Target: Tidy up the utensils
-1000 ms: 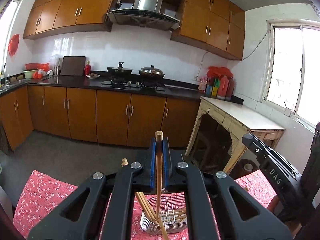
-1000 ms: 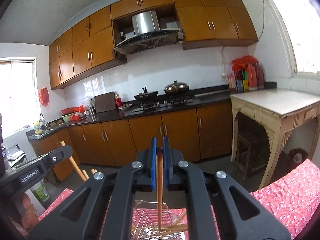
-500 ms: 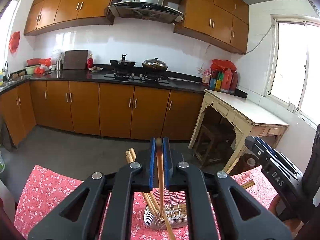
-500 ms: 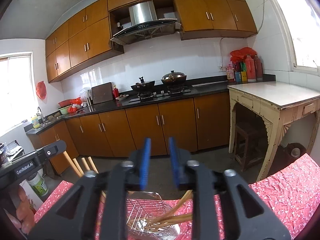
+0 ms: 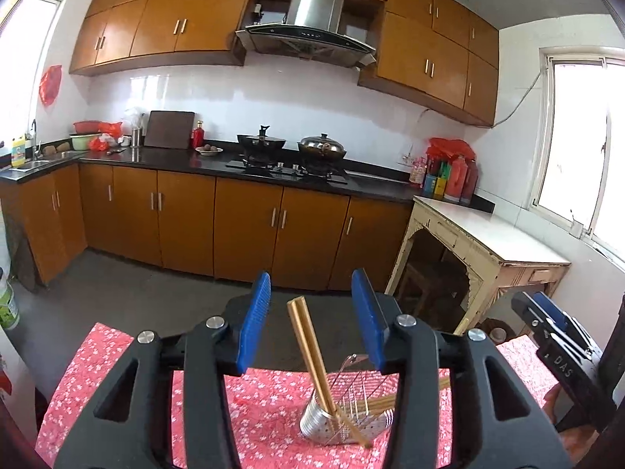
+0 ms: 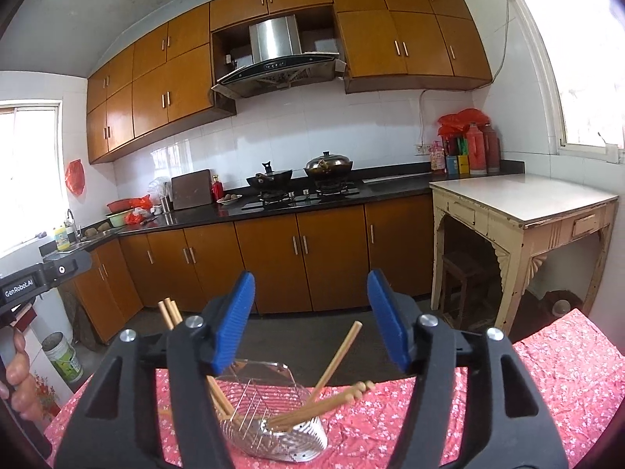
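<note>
1. Left gripper (image 5: 310, 322): jaws opening, blue pads clear on both sides of the chopstick pair (image 5: 312, 355) standing between them; nothing pressed, nothing held
2. Right gripper (image 6: 310, 318): jaws opening, gap wide; single chopstick (image 6: 336, 359) visible through the gap, touching neither pad; released
3. Chopstick pair, left wrist view: lower ends inside the wire utensil holder (image 5: 343, 414), upper ends leaning up and to the left in that view, toward the gap between the pads; long axis steep, nearer upright than flat
4. Right wrist view: same utensil holder (image 6: 273, 422) just beyond and below the fingertips, on the red floral tablecloth (image 6: 547, 383); several chopsticks inside, fanned out, some leaning right with tips over the rim, others up and to the left behind the left finger
5. Governing relation: holder below and ahead of both grippers, about centred between them; neither plainly nearer
6. Judgement: deposit step apparently complete on both sides; any re-grasp to run across the stick's long axis, pads either side of the shaft
7. Loose utensils elsewhere on the cloth: none visible from either camera
8. Far field: kitchen counter (image 6: 312, 199) and cabinets, well apart from the work area
</note>
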### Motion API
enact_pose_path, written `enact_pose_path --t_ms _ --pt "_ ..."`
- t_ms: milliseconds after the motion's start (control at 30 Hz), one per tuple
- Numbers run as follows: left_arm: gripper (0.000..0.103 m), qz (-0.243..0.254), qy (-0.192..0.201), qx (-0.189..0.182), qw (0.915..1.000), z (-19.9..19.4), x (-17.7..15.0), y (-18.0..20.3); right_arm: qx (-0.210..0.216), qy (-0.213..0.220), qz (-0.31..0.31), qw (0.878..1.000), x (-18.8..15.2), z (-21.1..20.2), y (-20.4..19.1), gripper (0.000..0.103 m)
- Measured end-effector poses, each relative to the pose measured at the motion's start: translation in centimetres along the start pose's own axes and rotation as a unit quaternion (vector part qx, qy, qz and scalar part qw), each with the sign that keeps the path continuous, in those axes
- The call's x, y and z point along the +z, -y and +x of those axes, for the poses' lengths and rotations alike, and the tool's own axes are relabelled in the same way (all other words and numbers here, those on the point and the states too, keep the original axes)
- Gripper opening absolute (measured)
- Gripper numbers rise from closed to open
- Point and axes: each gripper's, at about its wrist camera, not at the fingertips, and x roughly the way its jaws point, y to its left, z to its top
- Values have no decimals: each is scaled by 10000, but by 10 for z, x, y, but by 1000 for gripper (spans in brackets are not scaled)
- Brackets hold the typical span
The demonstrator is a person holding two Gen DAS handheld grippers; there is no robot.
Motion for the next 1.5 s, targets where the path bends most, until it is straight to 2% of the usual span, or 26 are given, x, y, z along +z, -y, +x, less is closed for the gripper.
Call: enact_pose_path --t_ms 133,200,300,400,467,567,900,1167,1500 --pt "51 -73 27 48 10000 -22 -10 -9 58 51 -62 10000 -8 -32 -4 75" --pt "54 -82 15 54 10000 -32 -18 -12 130 56 -66 9999 -15 -49 -7 85" --pt "64 -51 -42 69 10000 -49 -37 -15 241 78 -44 9997 -29 -75 -13 99" --pt "77 -28 -13 53 10000 -69 -59 -17 288 141 55 9995 -46 -101 -17 99" --pt "92 -17 35 87 10000 -83 -75 -17 236 115 142 9996 -59 -115 -20 99" --pt "98 9 110 114 9999 -98 -98 -18 129 -15 164 9998 -81 -131 -23 99" --pt "101 405 254 560 9973 -126 -166 -10 -229 -209 6 9995 -148 -163 -40 99" --pt "101 590 470 739 9944 -148 -193 -8 -616 60 -484 9969 -180 -184 -56 99" --pt "101 817 646 825 9911 -158 -216 -5 -563 222 -566 9966 -202 -202 -61 99"
